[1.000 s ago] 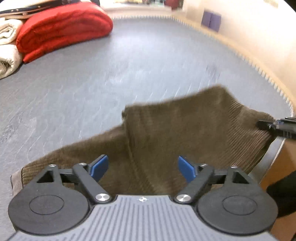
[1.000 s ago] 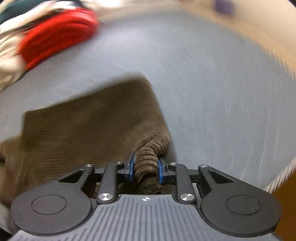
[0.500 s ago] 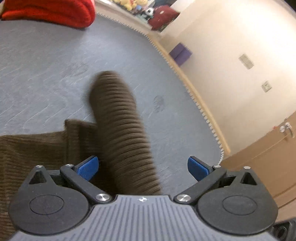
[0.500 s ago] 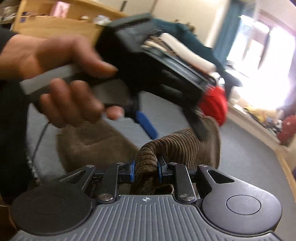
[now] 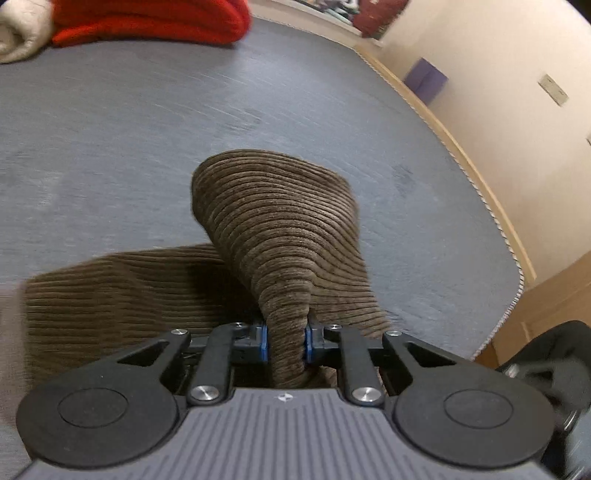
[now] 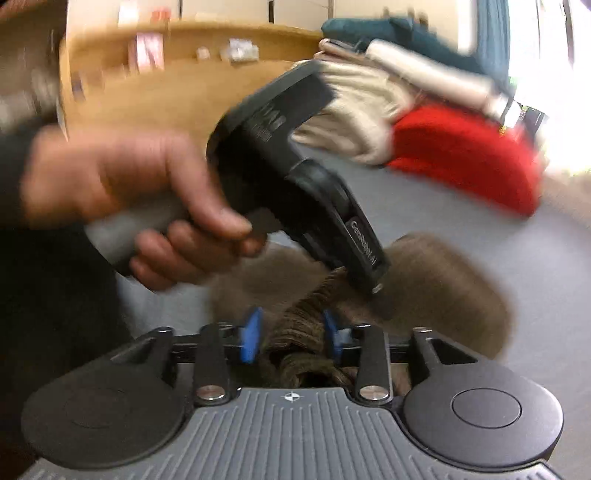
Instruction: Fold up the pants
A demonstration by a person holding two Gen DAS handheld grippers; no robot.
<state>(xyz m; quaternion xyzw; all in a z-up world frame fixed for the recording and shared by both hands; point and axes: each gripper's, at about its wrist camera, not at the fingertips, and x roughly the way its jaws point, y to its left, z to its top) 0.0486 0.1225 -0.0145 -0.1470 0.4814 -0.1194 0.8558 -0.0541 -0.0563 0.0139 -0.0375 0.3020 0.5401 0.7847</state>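
Two grippers are working one pair of brown corduroy pants (image 5: pixel 280 236) on a grey mat (image 5: pixel 147 122).

Item 1, left gripper (image 5: pixel 286 341): half a second ago its jaws were standing wide around a loose bunch of cloth; now they are closing, blue pads pressing a gathered ridge from both sides. Seen from the right wrist, a hand (image 6: pixel 122 199) is carrying it in close above the cloth.

Item 2, right gripper (image 6: pixel 290 334): a moment ago clamped on the same bunch, its jaws are now opening, with cloth lying between the pads and a gap showing on the left side.

Reading: the held edge is probably passing from right to left, freeing the right for another corner of the fold.

Item 3, pants: part is lifting into the near grip, the rest is lying flat at near left.

Item 4, surroundings: a red folded blanket (image 5: pixel 147 18) and cream bedding (image 6: pixel 354 107) are lying at the mat's far edge; a cream wall (image 5: pixel 517 110) is running along the right; a wooden shelf (image 6: pixel 184 74) is standing behind the hand.
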